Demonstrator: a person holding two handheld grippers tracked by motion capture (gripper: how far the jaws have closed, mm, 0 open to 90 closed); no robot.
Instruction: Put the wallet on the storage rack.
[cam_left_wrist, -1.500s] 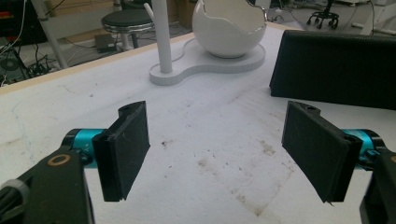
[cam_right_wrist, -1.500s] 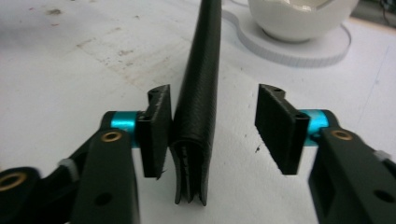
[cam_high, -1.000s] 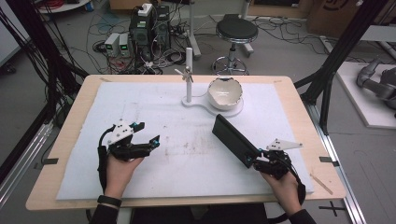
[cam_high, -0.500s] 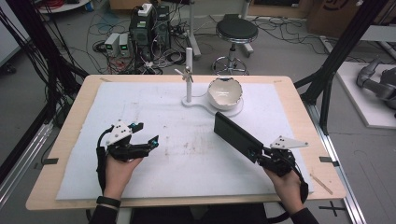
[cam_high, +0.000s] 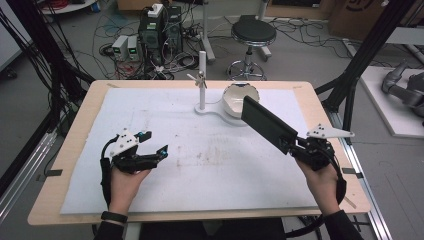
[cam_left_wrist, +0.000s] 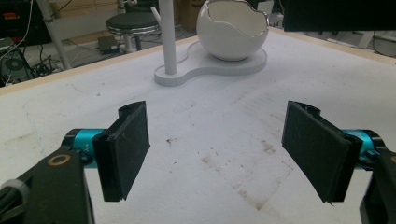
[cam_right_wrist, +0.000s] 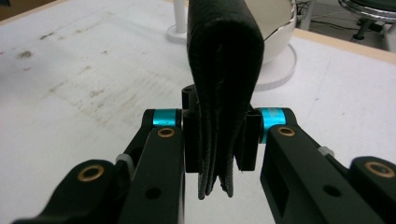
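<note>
- Black, flat and folded, a leather-like wallet (cam_high: 267, 124) is clamped at its near end in the right hand-held gripper (cam_high: 300, 146), held above the right side of the worktop (cam_high: 70, 130) and slanting up and away toward the far edge.
- In the right gripper view the wallet (cam_right_wrist: 223, 70) stands on edge between the two black jaws, its layered open edges hanging below them and its rounded fold pointing away from the camera.
- The right hand (cam_high: 322, 182) grips that tool from beneath, near the worktop's right edge; a grey three-cornered plate sits on top of it.
- The left hand-held gripper (cam_high: 152, 145) is spread wide with nothing between its jaws, held low over the left part of the worktop by the left hand (cam_high: 124, 181).
- In the left gripper view its two black pads (cam_left_wrist: 126, 149) stand well apart over stained white sheet.
- A white mat (cam_high: 165, 115), marked with brownish smudges, covers most of the pale wooden worktop.
- Toward the far middle stands a white flat base with an upright white post (cam_high: 202, 80), and on the same base a white, rounded, egg-like bowl with a jagged open rim (cam_high: 239, 98).
- The wallet's far end shows just beside that bowl in the high view; whether they touch cannot be told.
- Beyond the worktop, a black round stool (cam_high: 253, 32) and tangled cables lie on the floor.
</note>
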